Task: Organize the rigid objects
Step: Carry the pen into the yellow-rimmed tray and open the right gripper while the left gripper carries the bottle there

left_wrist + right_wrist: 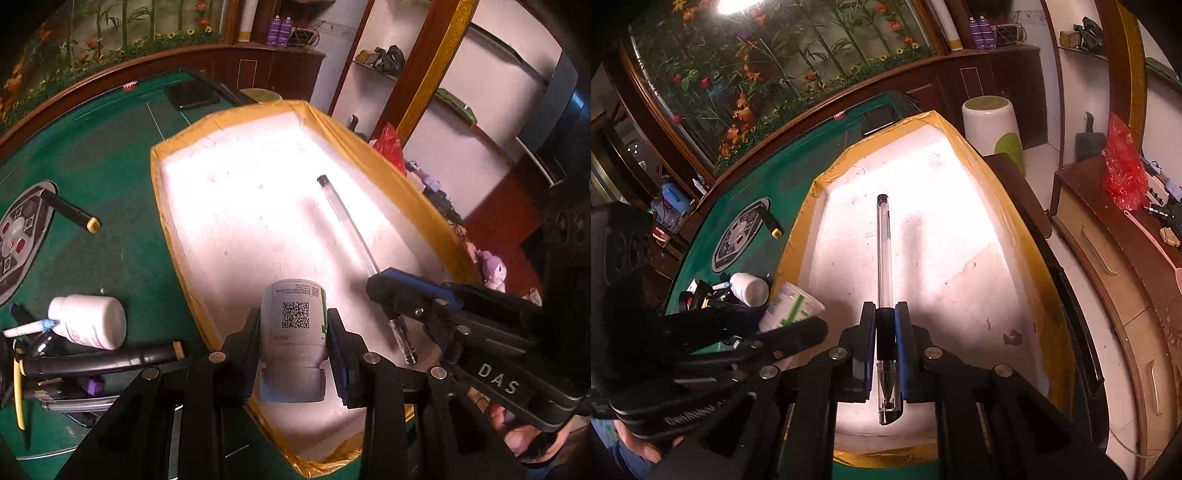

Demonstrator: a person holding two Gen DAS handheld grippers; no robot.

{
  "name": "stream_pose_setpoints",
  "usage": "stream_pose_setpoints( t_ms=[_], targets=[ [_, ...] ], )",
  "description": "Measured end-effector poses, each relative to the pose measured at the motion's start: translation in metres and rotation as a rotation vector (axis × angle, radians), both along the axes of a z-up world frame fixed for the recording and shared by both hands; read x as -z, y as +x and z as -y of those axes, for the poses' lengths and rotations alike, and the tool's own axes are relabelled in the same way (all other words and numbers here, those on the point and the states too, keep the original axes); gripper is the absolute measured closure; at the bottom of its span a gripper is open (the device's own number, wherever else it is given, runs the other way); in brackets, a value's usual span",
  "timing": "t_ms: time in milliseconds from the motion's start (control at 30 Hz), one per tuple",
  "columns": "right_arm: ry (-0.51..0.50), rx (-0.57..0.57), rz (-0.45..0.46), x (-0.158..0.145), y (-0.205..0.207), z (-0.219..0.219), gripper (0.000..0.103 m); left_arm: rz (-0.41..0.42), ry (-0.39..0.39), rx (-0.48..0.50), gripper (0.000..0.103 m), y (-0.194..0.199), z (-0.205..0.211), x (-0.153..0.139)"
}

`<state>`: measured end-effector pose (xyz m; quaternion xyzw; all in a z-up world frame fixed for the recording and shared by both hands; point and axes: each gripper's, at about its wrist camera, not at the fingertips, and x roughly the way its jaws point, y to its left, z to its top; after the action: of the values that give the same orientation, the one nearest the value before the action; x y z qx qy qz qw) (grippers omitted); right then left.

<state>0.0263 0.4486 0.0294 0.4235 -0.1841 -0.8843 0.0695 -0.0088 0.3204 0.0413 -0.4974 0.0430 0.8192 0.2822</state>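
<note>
Hovering mid-frame over the white tray [229,221], left gripper [293,332] clamps a bottle [293,317]; right gripper [885,332] pinches a pen [884,251].

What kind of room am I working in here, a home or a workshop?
Most likely a lived-in home room, perhaps a games room. The green mahjong-style table with its centre panel, the wooden cabinets and the floral wall mural all suggest that.
</note>
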Motion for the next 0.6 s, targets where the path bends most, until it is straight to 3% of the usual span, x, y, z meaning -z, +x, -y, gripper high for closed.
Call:
stream_pose_setpoints(
  t_ms=[367, 600],
  targets=[
    [0.093, -0.024, 0.021, 0.001, 0.002, 0.008, 0.093, -0.037, -0.028, 0.025, 0.068, 0.013, -0.004, 0.003],
    [0.125, -0.015, 0.020, -0.006, 0.005, 0.012, 0.092, -0.015, 0.016, 0.036, 0.067, 0.017, 0.007, 0.000]
  ],
)
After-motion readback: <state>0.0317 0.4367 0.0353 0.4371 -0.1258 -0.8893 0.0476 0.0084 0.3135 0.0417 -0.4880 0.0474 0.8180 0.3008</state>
